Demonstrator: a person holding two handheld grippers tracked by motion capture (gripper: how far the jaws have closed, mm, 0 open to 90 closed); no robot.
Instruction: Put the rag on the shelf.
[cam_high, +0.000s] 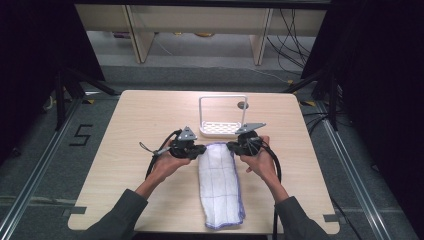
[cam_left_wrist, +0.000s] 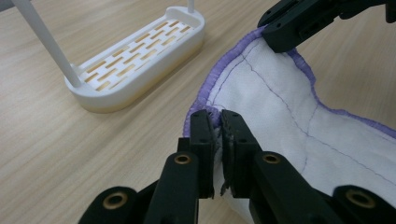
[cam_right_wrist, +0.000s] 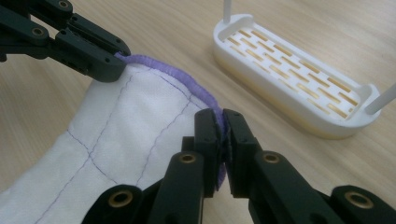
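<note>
The white cloth (cam_high: 220, 187) runs lengthwise toward the person, its far edge pinched by both closed tongs, left gripper (cam_high: 199, 149) and right gripper (cam_high: 231, 146), just short of the rack (cam_high: 222, 129).

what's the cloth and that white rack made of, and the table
Cloth: soft woven, likely cotton; matte white, quilted purple stitch lines, purple overlocked hem. Rack: looks like moulded plastic, smooth white with a slight sheen, slotted base. Table: pale wood-grain top, probably laminate.

My left gripper (cam_left_wrist: 215, 122) and right gripper (cam_right_wrist: 220, 120) are black with brass rivets. Grey three-cornered plates top both. My sleeves (cam_high: 117, 215) are dark grey.
</note>
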